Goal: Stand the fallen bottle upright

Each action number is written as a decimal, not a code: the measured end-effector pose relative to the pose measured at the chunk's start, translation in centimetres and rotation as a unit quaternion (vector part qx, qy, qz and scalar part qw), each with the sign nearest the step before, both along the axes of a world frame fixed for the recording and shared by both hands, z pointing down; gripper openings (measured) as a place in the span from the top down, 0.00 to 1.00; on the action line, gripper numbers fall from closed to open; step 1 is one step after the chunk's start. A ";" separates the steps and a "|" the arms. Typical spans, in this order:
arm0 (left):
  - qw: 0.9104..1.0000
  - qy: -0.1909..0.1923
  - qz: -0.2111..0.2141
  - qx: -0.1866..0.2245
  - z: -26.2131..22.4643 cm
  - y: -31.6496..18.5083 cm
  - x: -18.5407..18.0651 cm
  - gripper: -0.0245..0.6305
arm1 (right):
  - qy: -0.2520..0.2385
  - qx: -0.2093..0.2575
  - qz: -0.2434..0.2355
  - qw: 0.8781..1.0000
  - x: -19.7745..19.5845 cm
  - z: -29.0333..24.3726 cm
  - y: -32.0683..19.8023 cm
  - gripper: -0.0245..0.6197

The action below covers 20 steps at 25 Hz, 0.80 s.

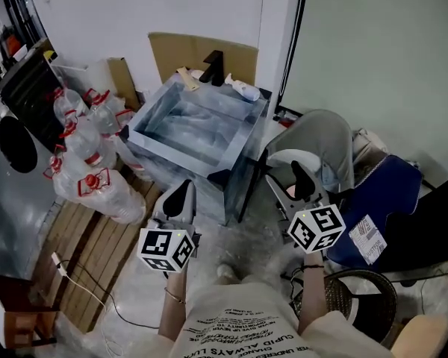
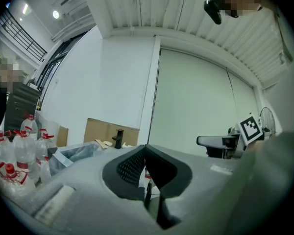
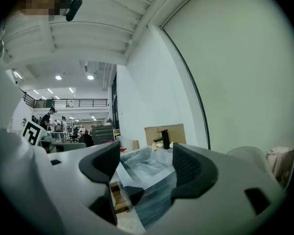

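so far nothing is done, by my reading; water jugs [image 1: 82, 151] crowd the floor at left; the left gripper [image 1: 181, 196] hangs short of the sink [image 1: 175, 154], jaws pressed together on nothing; the white bottle [image 1: 246, 90] lies on its side at the sink's far right corner, beside the black faucet [image 1: 213, 67]; the right gripper [image 1: 293, 176] is spread wide, empty, well apart from it; reaching, gripping and righting all remain.

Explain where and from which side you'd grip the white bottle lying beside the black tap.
Probably across the middle of the white bottle, from above, with the open right gripper. It lies on its side along the back ledge of the sink, the black tap close at its left, so a sideways approach looks cramped.
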<state>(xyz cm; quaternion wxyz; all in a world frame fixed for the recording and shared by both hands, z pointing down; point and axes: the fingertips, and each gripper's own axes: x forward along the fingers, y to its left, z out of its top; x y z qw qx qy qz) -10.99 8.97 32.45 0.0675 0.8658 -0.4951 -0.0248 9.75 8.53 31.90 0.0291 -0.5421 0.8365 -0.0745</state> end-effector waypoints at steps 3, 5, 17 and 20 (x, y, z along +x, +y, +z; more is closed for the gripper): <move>1.000 -0.001 0.010 -0.002 0.2 -1.4 0.3 0.93 | -0.011 0.000 0.007 1.000 0.1 0.1 -1.3 0.47; 1.000 0.000 0.013 -0.005 0.5 -1.8 0.2 0.93 | -0.013 -0.002 0.009 1.000 0.0 0.4 -2.0 0.47; 1.000 0.000 -0.001 -0.025 2.2 -6.3 -1.3 0.93 | -0.039 -0.010 -0.014 0.999 -1.2 1.3 -7.4 0.47; 0.999 -0.005 0.001 -0.032 2.6 -8.1 -1.2 0.93 | -0.044 -0.017 -0.007 0.999 -0.9 1.8 -9.5 0.47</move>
